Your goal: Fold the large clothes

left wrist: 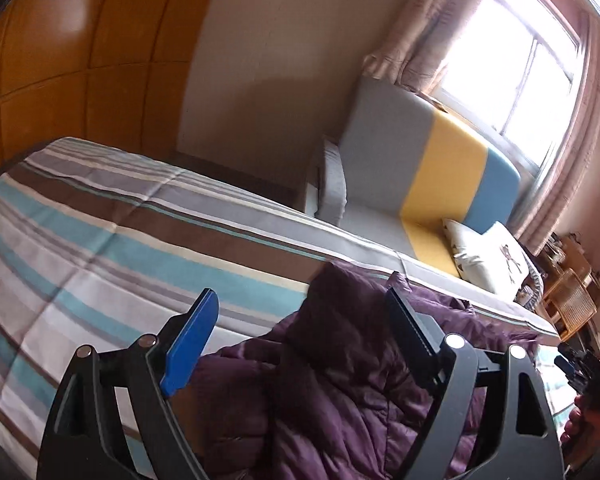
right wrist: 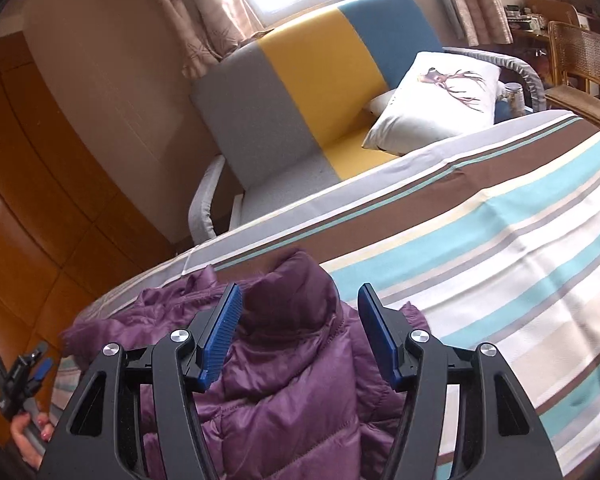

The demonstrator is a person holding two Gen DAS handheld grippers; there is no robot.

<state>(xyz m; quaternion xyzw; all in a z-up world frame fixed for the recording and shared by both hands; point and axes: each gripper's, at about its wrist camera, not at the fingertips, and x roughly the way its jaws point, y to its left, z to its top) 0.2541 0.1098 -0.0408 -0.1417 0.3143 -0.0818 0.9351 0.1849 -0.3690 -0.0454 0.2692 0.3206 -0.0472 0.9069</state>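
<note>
Purple quilted jacket [right wrist: 284, 364]: bunched on striped bed [right wrist: 500, 240], collar pointing away, beneath both grippers.
Left gripper [left wrist: 300, 344]: fingers spread, empty.
Right gripper [right wrist: 300, 332]: fingers spread, empty.

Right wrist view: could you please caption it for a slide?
Open right tool above purple puffer jacket on striped bedspread.

The purple jacket [right wrist: 300, 380] runs off the bottom edge, its lower part hidden behind the tongs' black arms. Items on the far desk [right wrist: 540, 24] are too small to tell.
</note>
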